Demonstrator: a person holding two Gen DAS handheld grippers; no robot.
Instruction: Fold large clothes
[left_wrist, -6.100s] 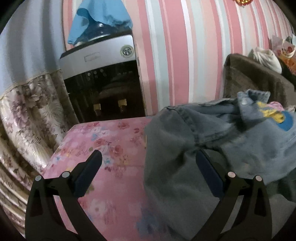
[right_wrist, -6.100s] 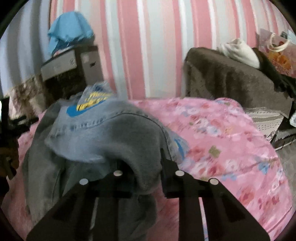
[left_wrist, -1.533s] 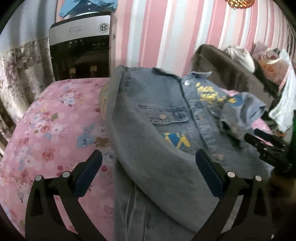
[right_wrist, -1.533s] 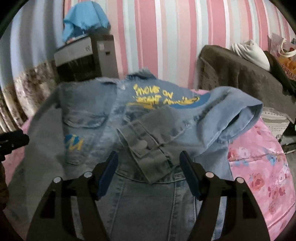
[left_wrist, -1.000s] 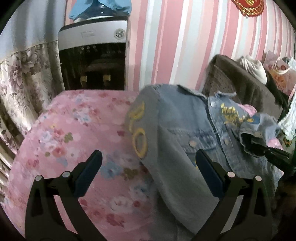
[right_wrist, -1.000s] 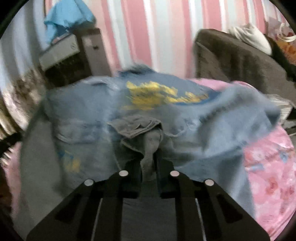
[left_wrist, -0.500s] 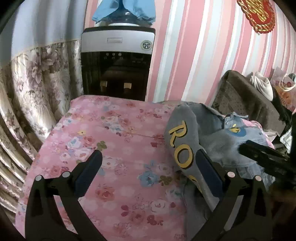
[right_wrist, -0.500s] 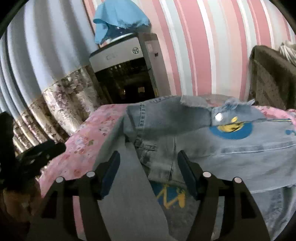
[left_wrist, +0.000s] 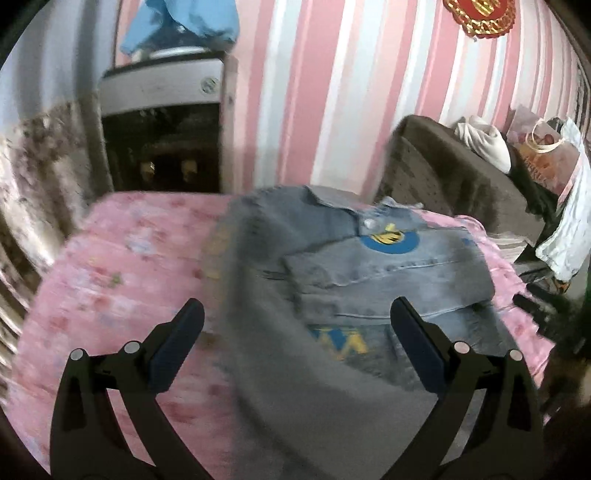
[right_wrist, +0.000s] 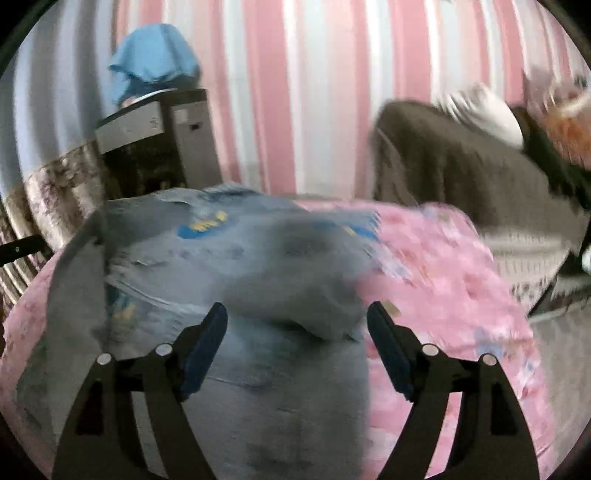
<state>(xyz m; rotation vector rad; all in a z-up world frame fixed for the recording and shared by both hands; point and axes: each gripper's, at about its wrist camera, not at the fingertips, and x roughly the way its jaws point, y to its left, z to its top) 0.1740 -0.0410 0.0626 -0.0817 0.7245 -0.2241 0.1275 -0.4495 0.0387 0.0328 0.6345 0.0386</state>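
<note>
Both hand-held grippers gape with nothing between their pads. A second ago the right hand-held gripper (right_wrist: 297, 328) pinched a denim fold; its jaws have just been opening, letting the cloth go. Ahead of the left hand-held gripper (left_wrist: 297, 325), the jacket (left_wrist: 369, 266) now lies flatter on the pink bed (left_wrist: 122, 266), collar at 12 o'clock.

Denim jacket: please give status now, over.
Left tool open, empty. Right tool has just been opening, nothing between its pads. Denim jacket lies partly folded on pink bedspread. Nothing blocking.
</note>
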